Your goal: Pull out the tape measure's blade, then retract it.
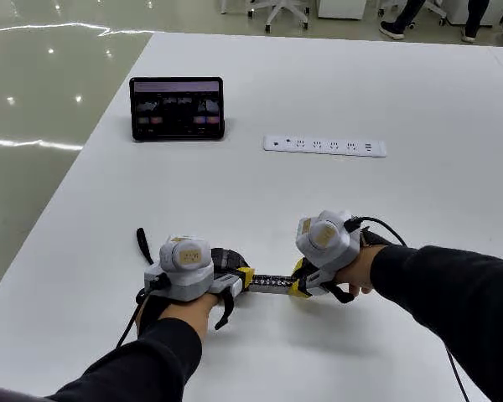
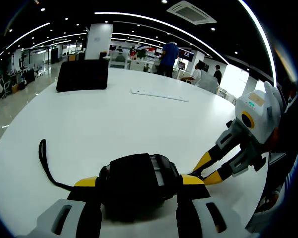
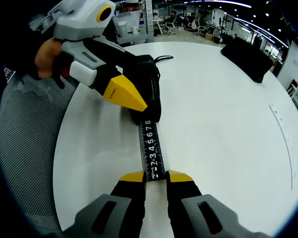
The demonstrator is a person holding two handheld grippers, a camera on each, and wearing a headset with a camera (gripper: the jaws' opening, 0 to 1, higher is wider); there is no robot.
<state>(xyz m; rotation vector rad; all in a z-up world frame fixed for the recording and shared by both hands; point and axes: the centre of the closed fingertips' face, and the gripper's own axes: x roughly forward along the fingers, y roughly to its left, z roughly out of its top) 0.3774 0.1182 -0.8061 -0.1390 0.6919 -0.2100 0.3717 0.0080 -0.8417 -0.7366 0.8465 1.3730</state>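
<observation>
A black tape measure (image 1: 226, 260) lies on the white table near its front edge. My left gripper (image 2: 140, 181) is shut on its case (image 2: 139, 184), one yellow-tipped finger on each side. A short length of the numbered blade (image 3: 150, 148) is drawn out to the right. My right gripper (image 3: 154, 176) is shut on the blade's end, with numerals showing up to about 8. In the head view the blade (image 1: 271, 282) spans the gap between the left gripper (image 1: 235, 280) and the right gripper (image 1: 299, 289). The case's black wrist strap (image 2: 44, 163) trails off to the left.
A dark tablet (image 1: 177, 107) stands propped at the back left of the table (image 1: 260, 193). A white power strip (image 1: 324, 145) lies flat behind the grippers. The table's left edge (image 1: 84, 159) drops to a shiny floor. People stand in the background of the left gripper view.
</observation>
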